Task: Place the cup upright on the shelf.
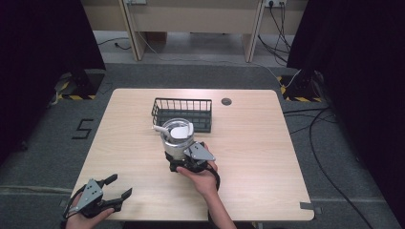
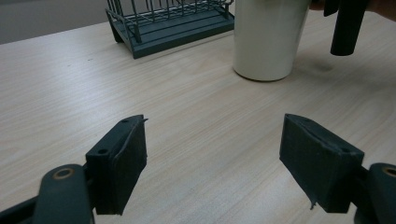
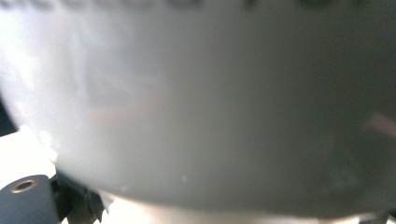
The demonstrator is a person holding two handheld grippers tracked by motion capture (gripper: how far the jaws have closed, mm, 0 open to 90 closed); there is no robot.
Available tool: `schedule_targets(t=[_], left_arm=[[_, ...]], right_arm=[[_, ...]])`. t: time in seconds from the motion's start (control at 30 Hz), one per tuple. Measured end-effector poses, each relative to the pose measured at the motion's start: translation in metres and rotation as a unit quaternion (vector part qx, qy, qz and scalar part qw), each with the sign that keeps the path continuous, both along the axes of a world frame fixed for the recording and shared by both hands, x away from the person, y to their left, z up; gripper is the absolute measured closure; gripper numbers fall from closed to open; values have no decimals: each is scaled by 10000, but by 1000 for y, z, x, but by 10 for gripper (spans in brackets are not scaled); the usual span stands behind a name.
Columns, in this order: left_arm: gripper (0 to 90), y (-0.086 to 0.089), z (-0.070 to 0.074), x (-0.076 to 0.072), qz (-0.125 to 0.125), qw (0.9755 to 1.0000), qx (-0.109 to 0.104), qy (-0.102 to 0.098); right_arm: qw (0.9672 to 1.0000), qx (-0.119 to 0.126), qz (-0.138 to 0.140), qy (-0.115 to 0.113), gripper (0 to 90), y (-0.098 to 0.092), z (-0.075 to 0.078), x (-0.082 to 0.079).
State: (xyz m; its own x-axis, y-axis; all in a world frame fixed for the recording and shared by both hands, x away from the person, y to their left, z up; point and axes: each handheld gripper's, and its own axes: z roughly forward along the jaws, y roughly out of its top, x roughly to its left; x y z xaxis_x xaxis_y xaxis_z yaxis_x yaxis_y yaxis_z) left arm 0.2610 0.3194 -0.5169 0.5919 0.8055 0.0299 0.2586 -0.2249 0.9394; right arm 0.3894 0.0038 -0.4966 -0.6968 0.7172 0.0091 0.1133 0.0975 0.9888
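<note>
A white cup (image 1: pixel 176 136) with a pale lid stands upright at the middle of the table, just in front of a dark wire basket (image 1: pixel 205 102). My right gripper (image 1: pixel 184 160) sits at the cup's near side with its jaws reaching around the base. The cup's wall (image 3: pixel 196 102) is a close blur in the right gripper view. In the left gripper view the cup (image 2: pixel 268 39) rests on the wood, and one of the right gripper's fingers (image 2: pixel 346 25) hangs a little apart from it. My left gripper (image 1: pixel 119 187) is open near the table's front left corner, its jaws (image 2: pixel 212 154) holding nothing.
The wire basket (image 2: pixel 163 28) lies behind the cup, towards the far side. A round cable hole (image 1: pixel 226 101) is set in the light wooden table (image 1: pixel 258 157) near its far edge. Cables run over the floor on the right.
</note>
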Motion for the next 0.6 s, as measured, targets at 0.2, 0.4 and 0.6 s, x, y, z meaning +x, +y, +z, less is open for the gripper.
schedule_targets(t=[0.2,0.4,0.6], left_arm=[[229,0,0,0,9,10000,-11,-3],[231,0,0,0,24,10000,-26,-2],[231,0,0,0,33,10000,-19,-5]], right_arm=[[9999,-51,-43,-75,98,-4,10,1],[9999,12,-147,-67,98,-9,21,5],[9997,-35,-213,-148,98,-12,32,11]])
